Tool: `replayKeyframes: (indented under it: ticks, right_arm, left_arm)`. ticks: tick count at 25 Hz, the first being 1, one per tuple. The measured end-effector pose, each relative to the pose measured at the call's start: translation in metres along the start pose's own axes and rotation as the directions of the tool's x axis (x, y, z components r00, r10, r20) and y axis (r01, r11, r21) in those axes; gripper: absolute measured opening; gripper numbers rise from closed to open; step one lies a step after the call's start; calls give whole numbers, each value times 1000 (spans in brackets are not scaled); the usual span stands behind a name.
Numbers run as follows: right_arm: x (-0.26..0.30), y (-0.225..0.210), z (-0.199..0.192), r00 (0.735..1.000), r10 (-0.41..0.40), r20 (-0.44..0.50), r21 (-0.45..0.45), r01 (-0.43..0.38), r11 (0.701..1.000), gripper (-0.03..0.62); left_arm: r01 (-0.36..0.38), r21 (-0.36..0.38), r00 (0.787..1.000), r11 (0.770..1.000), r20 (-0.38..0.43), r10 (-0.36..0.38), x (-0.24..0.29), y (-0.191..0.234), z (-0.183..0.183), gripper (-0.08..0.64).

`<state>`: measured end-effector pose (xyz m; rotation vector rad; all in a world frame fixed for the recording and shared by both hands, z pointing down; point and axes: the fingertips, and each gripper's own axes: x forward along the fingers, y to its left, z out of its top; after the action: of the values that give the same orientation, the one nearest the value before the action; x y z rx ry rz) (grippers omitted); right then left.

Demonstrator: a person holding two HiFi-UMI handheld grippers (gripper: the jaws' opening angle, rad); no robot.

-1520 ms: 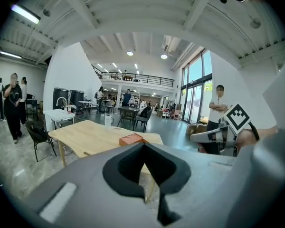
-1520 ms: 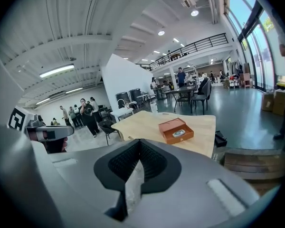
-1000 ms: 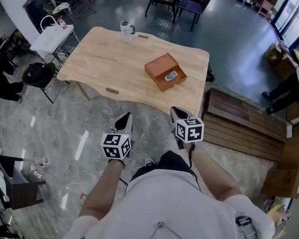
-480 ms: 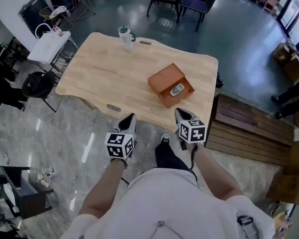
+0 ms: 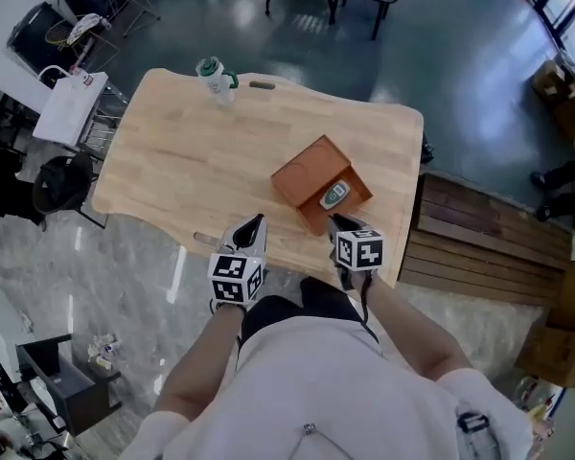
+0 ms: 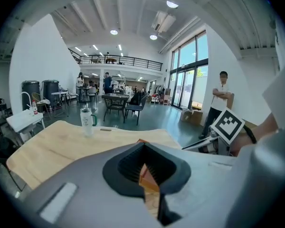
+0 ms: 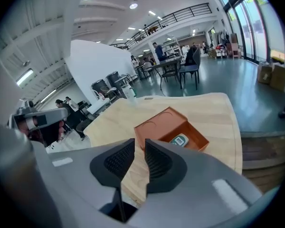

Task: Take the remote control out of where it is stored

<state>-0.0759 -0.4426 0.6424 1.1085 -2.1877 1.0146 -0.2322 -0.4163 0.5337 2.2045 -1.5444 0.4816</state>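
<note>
Left gripper: we hold it at the near edge of the tabletop. Its fingers meet at the tips and grip nothing.
Right gripper: we hold it at the same near edge, beside the left one. Its fingers stand only a narrow slit apart, with nothing between them.
Remote control: it lies face up in the open compartment of the orange box, just ahead of the right fingers and slightly to their right. Neither pair of fingers touches it.
Orange box: it sits on the tabletop, turned at an angle, just beyond the tips of both pairs of fingers. Its flat-topped half lies on the side nearer the left fingers, and the open compartment lies nearer the right fingers. We see a sliver of the box through the gap below the left fingertips.
Tumbler: it is white with a green lid and stands upright at the far edge of the tabletop, well beyond the left fingers.
</note>
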Motion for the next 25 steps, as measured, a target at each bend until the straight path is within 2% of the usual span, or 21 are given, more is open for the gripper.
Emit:
replayKeyframes:
  ticks: [3,7,10,14,19,25]
  right_arm:
    - [28,-28,2,997,-54,-50,72,57,996,146]
    - [65,-61,-13,983,-100,-152,201,130,971,219]
    - [96,-86,-21,966,-134,-219,276,193,942,252]
    - [131,-116,-29,936,-180,-302,360,287,888,296]
    - [167,-142,-37,889,-213,-406,381,376,845,341]
    - [186,-159,-50,811,-276,-516,332,486,808,362]
  left_arm:
    - [15,-12,999,1000,-40,-16,27,10,-1,0]
    - [53,-29,994,998,-93,-56,54,21,-10,0]
    - [100,-20,987,995,-123,-101,76,28,-13,0]
    - [138,-19,978,990,-155,-139,103,50,-17,0]
    - [134,-53,974,990,-177,-142,132,85,-26,0]
    - [131,-99,968,986,-201,-149,146,111,-45,0]
